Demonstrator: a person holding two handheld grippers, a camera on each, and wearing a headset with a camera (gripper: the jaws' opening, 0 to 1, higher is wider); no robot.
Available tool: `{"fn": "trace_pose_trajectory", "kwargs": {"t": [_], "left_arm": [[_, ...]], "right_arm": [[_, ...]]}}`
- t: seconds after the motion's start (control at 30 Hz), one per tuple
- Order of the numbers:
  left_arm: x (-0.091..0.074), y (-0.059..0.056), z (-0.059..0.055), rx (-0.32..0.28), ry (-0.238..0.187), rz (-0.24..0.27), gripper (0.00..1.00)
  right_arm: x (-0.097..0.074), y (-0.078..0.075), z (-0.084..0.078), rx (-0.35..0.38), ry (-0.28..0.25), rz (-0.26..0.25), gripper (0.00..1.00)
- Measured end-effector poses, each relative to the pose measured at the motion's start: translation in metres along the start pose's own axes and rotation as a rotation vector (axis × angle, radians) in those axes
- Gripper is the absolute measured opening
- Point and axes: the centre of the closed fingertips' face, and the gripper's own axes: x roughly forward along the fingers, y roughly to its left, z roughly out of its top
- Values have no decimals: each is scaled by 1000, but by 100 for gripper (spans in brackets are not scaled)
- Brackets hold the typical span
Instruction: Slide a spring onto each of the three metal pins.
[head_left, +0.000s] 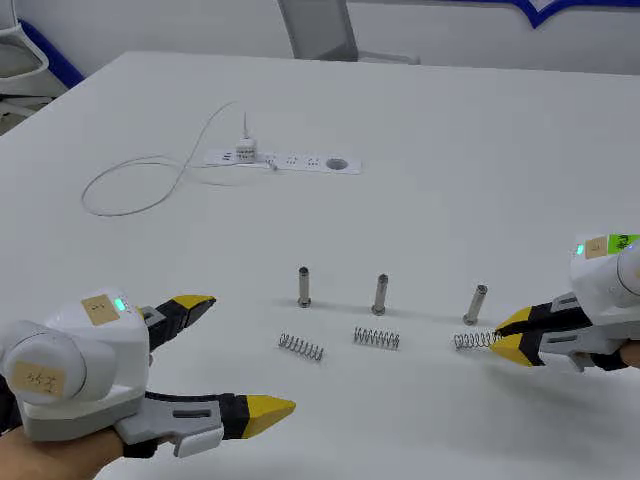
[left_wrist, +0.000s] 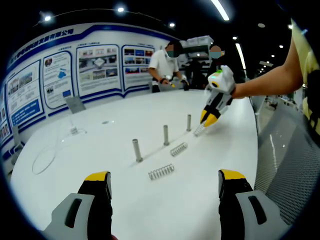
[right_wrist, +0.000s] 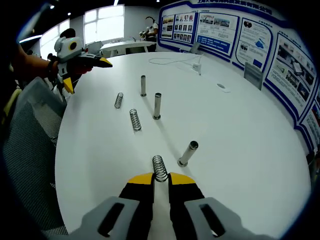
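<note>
- Beside the right pin (head_left: 477, 303), right gripper (head_left: 508, 336) pinches only the spring (head_left: 474, 341) tip; it may pivot or slip when lifted.
- Left gripper (head_left: 245, 352) spread wide, holding nothing.

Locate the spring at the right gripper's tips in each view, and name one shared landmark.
Head view: spring lies right of centre, one end between the right gripper tips.
Left gripper view: spring sits above centre, under the right gripper tips.
Right gripper view: spring is low centre, its near end between that view's own jaws.
Landmark: the pin standing beside it.
</note>
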Motion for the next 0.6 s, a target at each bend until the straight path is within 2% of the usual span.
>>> {"fn": "trace_pose_trajectory", "kwargs": {"t": [0.6], "left_arm": [[-1, -1, 0, -2, -5, 1, 90]], "right_arm": [[-13, -5, 10, 30, 27, -21, 12]]}}
